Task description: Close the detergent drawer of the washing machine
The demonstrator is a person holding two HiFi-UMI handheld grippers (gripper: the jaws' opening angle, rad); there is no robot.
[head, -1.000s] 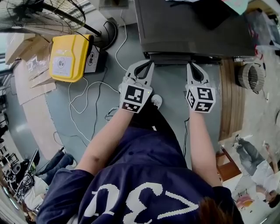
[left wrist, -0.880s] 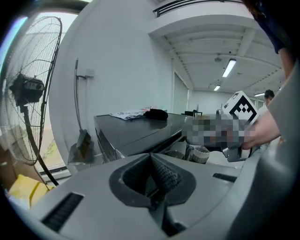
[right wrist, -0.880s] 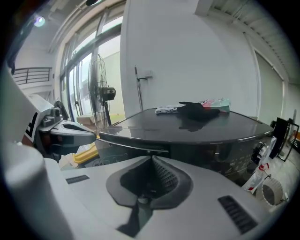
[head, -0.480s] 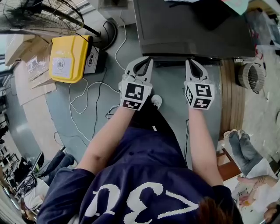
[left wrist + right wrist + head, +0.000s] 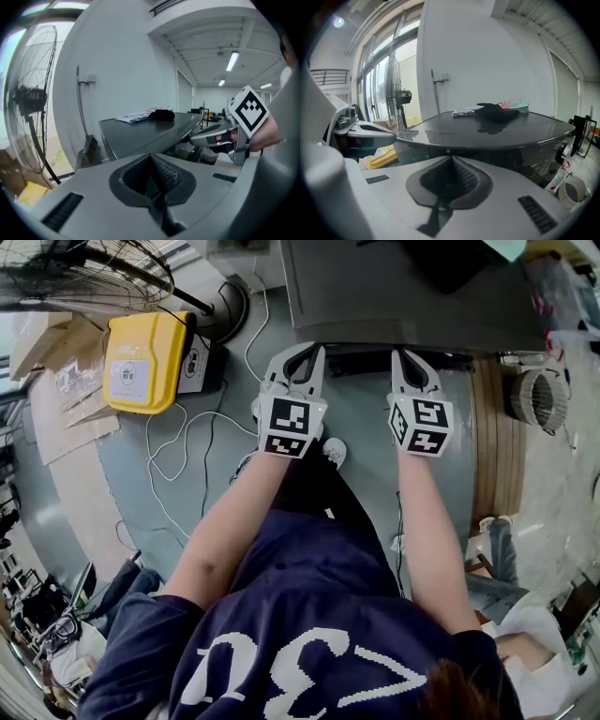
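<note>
Left tool (image 5: pixel 313 348), right tool (image 5: pixel 403 353) nearer washer (image 5: pixel 403 296)

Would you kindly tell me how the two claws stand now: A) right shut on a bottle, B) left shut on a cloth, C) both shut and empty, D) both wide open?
C: the left claw and the right claw each show jaws together with nothing between.

We record a dark navy short-sleeved shirt (image 5: pixel 309 568) with a large white blocky print (image 5: pixel 281 676) across it. The left gripper (image 5: pixel 307 350) and right gripper (image 5: pixel 405 354) have pale grey moulded shells with a dark slotted vent (image 5: pixel 63 211) on each side. The left cube (image 5: pixel 286 426) and right cube (image 5: pixel 421 426) bear black-and-white square markers. The pads (image 5: pixel 165 176) are dark and finely ribbed.
</note>
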